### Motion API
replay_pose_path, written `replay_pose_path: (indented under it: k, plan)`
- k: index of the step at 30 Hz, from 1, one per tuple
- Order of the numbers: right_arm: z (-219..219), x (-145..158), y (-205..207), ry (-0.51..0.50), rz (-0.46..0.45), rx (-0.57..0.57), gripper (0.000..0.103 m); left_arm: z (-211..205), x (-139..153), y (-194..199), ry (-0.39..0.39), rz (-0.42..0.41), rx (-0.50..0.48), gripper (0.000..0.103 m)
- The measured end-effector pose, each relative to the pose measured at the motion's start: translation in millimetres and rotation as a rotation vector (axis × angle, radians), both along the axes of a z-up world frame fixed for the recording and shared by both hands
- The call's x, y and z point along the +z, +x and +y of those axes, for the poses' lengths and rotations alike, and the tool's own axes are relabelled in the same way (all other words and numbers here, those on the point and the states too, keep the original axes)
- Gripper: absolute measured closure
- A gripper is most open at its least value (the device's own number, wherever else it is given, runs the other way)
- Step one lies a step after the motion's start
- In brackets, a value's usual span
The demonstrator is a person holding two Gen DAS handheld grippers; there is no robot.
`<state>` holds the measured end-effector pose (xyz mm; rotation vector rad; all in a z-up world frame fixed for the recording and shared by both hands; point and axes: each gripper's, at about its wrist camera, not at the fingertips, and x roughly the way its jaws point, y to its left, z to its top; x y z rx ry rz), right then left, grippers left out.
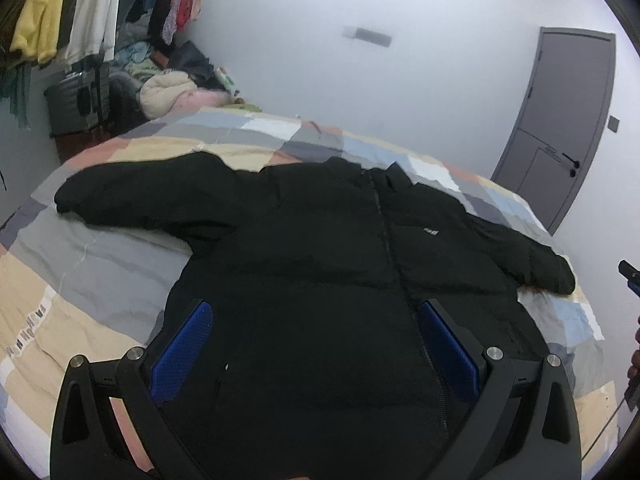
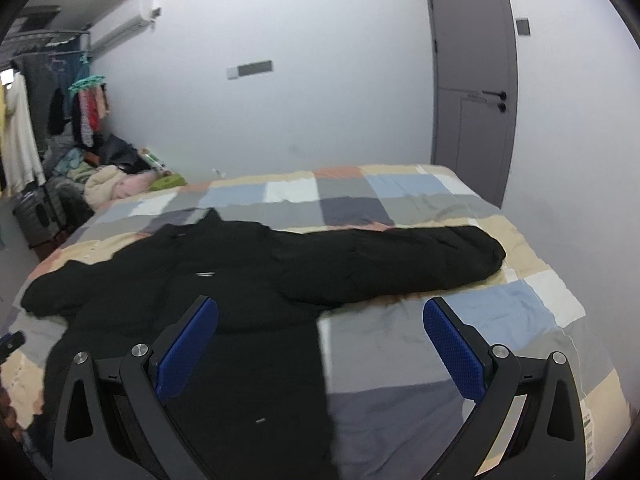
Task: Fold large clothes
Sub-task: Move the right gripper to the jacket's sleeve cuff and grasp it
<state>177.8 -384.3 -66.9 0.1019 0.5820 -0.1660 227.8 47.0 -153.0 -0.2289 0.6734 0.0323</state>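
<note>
A large black jacket lies flat, front up and zipped, on a bed with a patchwork cover. Both sleeves are spread out to the sides. My left gripper is open and empty, hovering over the jacket's lower front. My right gripper is open and empty, above the jacket's right side edge, below the outstretched right sleeve. The bed cover shows to the right of it. The tip of the right gripper shows at the right edge of the left wrist view.
A grey door stands in the white wall beyond the bed. A rack of hanging clothes, a dark suitcase and a pile of clothes stand at the far left of the bed.
</note>
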Motion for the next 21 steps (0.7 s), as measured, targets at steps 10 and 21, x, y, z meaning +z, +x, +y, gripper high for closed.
replay_pose_path:
  k: [10,21]
  plan:
    - [-121.4,-68.2,63.2,0.176,0.054,-0.121,0.0,-17.0,-32.8,24.8,0.041,0.081,-0.015,0.0]
    - [-265.0,-165.9,100.1,0.604,0.029,-0.402,0.0,-35.1,-62.4,50.8,0.071,0.122,-0.014,0.0]
